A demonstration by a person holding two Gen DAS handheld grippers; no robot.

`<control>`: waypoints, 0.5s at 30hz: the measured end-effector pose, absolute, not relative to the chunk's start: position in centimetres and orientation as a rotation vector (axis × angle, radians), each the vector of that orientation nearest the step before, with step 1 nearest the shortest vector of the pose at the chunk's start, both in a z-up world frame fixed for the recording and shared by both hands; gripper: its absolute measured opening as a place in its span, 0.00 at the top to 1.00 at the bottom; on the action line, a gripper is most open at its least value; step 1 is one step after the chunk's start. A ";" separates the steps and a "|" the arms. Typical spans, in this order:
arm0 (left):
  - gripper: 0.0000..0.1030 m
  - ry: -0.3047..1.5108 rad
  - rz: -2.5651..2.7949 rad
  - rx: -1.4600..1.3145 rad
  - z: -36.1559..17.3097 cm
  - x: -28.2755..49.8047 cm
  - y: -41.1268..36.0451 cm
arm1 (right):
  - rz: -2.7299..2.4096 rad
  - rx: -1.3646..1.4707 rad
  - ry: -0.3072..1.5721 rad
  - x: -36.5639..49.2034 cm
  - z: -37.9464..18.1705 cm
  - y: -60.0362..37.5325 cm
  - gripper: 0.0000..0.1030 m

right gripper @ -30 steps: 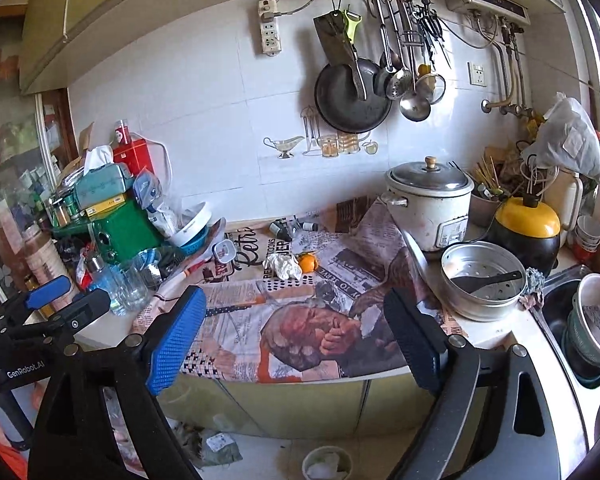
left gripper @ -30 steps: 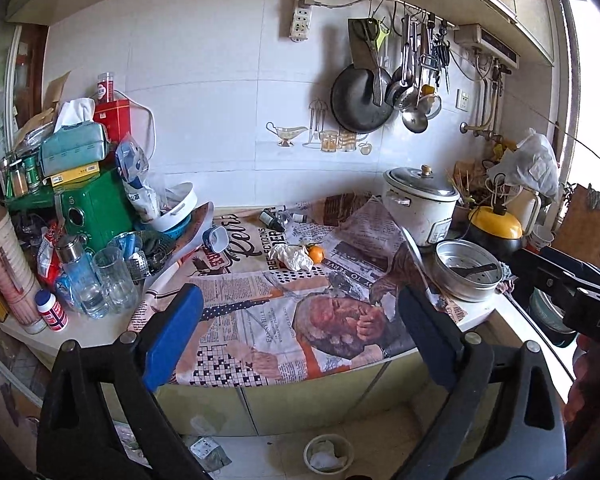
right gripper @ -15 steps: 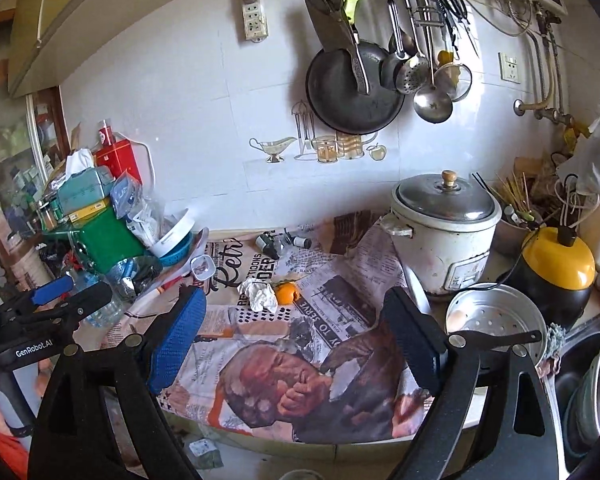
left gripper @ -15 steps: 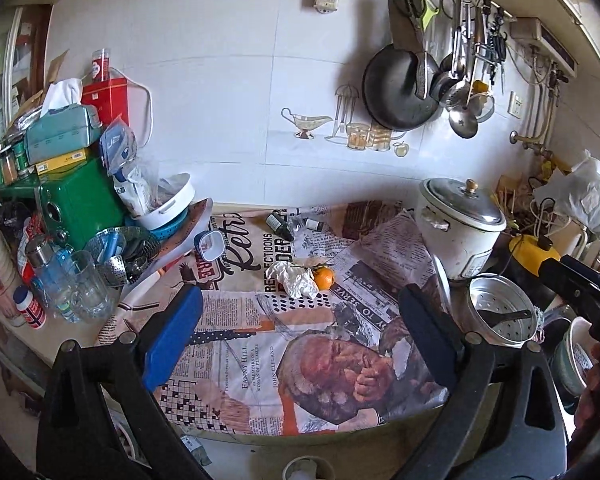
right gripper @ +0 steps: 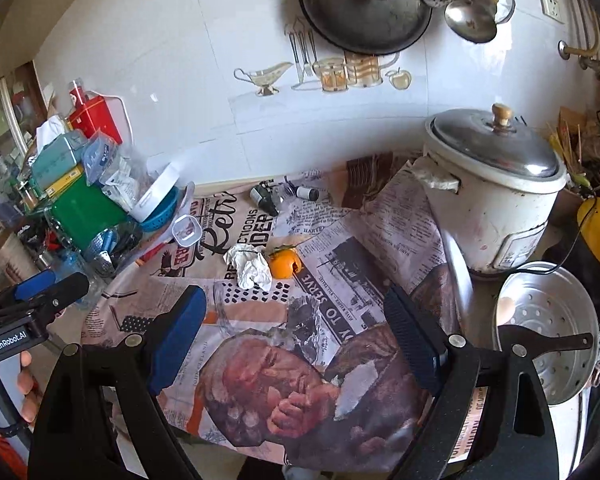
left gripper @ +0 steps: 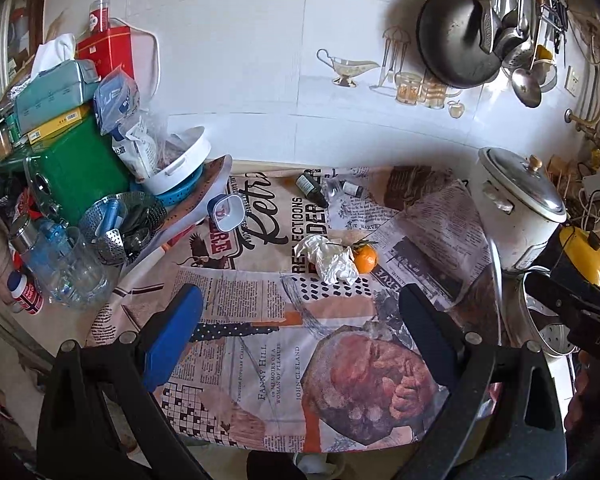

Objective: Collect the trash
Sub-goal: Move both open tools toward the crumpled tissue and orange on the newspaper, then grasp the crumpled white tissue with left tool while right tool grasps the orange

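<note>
A crumpled white tissue (left gripper: 330, 259) lies on the newspaper-print cloth (left gripper: 260, 356) that covers the bench, touching a small orange (left gripper: 365, 258) just to its right. Behind the tissue, toward the tiled wall, lie a few small dark bottles (left gripper: 311, 189), and to its left stands a small square cup (left gripper: 227, 212) beside a heap of boxes, glasses and a green tin (left gripper: 76, 172). To the right of the tissue, past the orange, stands a white rice cooker (right gripper: 492, 200) with a perforated steamer pan (right gripper: 548, 332) in front of it. The left hand-held gripper (left gripper: 296, 336) tilts down over the cloth on the near side of the tissue, its jaws spread wide and empty, well apart from the tissue. The right hand-held gripper (right gripper: 296, 332) takes the same downward tilt, also released and empty, short of the tissue.
</note>
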State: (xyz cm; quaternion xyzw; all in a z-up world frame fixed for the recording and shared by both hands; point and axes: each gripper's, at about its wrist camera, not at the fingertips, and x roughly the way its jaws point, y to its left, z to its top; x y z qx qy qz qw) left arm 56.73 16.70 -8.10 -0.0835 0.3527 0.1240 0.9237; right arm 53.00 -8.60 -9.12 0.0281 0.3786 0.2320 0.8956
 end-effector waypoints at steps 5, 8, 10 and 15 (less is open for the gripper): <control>0.04 0.751 0.206 -0.168 -9.2 61.1 19.7 | 0.445 0.079 0.864 56.2 -11.7 -6.7 0.14; 0.04 0.771 0.190 -0.162 -10.0 63.6 21.4 | 0.420 0.065 0.916 59.1 -13.4 -4.8 0.14; 0.04 0.797 0.175 -0.161 -11.0 65.3 22.6 | 0.399 0.058 0.953 61.1 -15.0 -3.6 0.14; 0.04 0.891 0.162 -0.156 -14.8 69.0 25.7 | 0.372 0.093 1.074 65.8 -19.7 -1.2 0.14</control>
